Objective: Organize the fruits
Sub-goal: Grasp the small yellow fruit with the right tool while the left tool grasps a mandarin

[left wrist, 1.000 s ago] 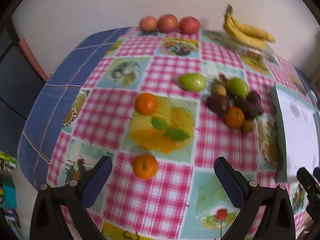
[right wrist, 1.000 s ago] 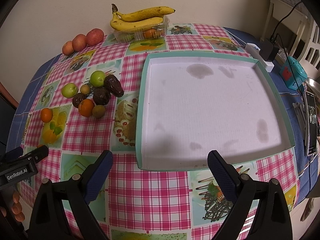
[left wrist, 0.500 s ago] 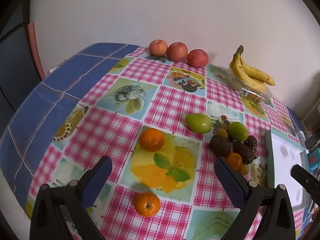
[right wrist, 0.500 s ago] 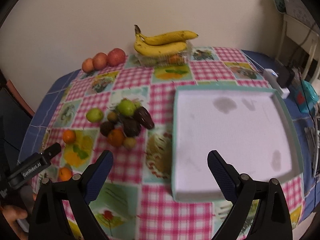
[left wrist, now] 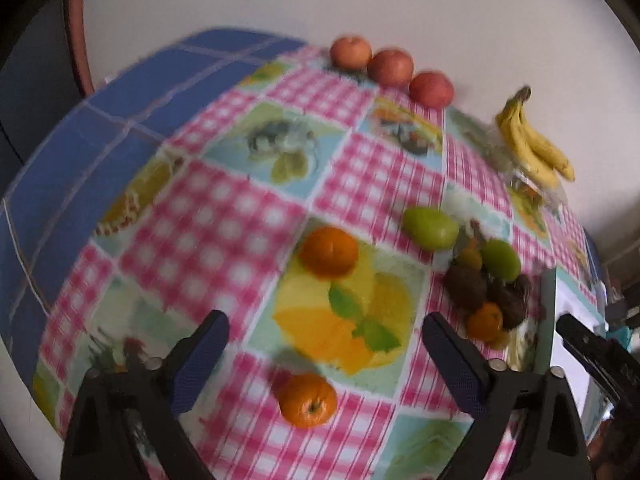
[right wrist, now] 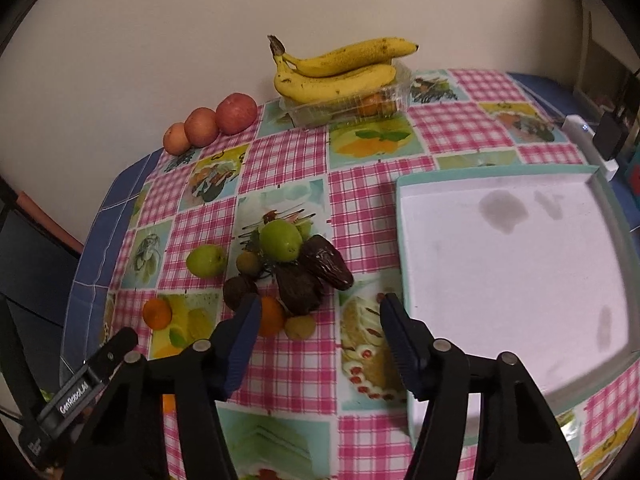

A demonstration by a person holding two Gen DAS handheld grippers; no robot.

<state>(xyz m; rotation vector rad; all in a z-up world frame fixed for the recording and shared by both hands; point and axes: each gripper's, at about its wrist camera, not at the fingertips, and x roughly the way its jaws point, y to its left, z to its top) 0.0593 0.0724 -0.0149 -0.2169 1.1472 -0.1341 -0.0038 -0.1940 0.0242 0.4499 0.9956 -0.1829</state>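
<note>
Left gripper hanging wide above the cloth, jaws just narrowing a little, gripping nothing, an orange lying loose between the fingers. Right gripper hovering half open, jaws just closing in, empty, aiming at the fruit pile. Pile sitting left of the tray, its dark date lying slantwise, long axis pointing toward the tray. Bananas resting crosswise on a box by the wall.

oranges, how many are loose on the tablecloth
3. One orange lies nearest the left gripper, one sits further back on the lemon print, one is in the mixed pile. More orange fruit shows inside the clear box under the bananas.
</note>
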